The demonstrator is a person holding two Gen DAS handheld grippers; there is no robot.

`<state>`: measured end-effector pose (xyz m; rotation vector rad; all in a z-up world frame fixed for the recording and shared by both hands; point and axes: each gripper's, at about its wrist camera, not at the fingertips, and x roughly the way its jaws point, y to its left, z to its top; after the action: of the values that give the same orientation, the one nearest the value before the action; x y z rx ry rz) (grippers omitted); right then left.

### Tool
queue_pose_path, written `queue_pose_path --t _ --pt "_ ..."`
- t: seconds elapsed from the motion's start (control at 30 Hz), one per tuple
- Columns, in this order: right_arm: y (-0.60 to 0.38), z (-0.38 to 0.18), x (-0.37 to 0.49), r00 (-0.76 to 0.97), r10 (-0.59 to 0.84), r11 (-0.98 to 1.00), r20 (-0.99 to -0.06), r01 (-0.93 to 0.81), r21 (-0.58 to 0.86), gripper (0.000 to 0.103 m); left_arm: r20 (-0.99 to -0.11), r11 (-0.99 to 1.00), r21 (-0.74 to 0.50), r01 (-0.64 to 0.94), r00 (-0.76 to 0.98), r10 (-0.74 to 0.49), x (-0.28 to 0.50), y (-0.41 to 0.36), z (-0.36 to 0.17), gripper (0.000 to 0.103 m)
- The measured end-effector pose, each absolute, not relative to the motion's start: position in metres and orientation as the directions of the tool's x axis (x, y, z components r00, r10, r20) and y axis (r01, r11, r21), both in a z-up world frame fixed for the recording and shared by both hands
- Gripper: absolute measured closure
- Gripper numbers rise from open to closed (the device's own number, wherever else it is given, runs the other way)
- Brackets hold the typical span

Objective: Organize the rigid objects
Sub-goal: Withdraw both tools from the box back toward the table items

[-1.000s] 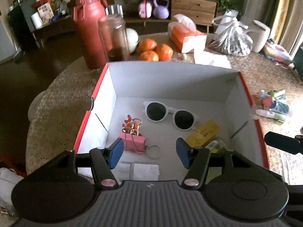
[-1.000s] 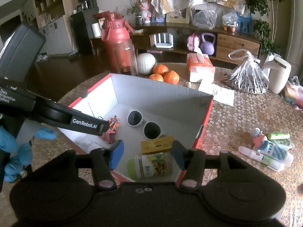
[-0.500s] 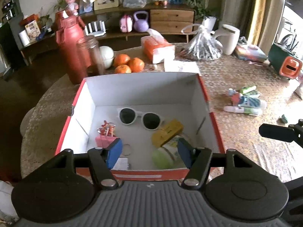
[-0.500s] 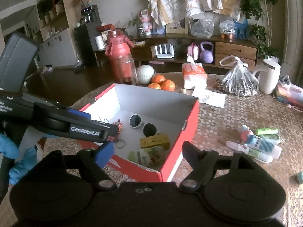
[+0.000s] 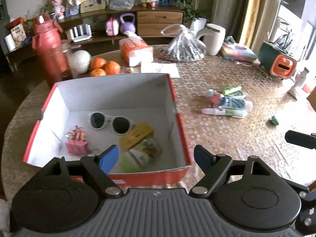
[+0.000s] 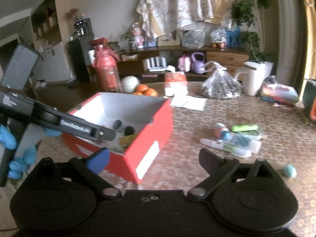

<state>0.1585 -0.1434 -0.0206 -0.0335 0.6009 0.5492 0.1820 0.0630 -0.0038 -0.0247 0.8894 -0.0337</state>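
Between my two tools, both spread wide with nothing in them after just opening, the left tool (image 5: 156, 156) hangs over the near rim of the box (image 5: 178, 122) and the right tool (image 6: 153, 158) faces the bench (image 6: 189, 158). Next I'd swing right to the tubes (image 6: 233, 140), line the jaws across one, and close only once it's centred. I count one pair of sunglasses (image 5: 109, 121), one pink clip (image 5: 77, 148), one yellow packet (image 5: 136, 135), one bottle (image 5: 144, 154) boxed; about four tubes wait outside.
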Motion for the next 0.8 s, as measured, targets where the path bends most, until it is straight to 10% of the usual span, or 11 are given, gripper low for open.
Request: queue_pose_path --t 0.8 --pt "-0.273 -0.076 0.188 0.756 0.234 0.971 -0.612 -0.209 0.114 0.005 -0.816 0.992 -0.046 0.115 0.568 -0.103 0.248 -0.035 -0.039 0.0"
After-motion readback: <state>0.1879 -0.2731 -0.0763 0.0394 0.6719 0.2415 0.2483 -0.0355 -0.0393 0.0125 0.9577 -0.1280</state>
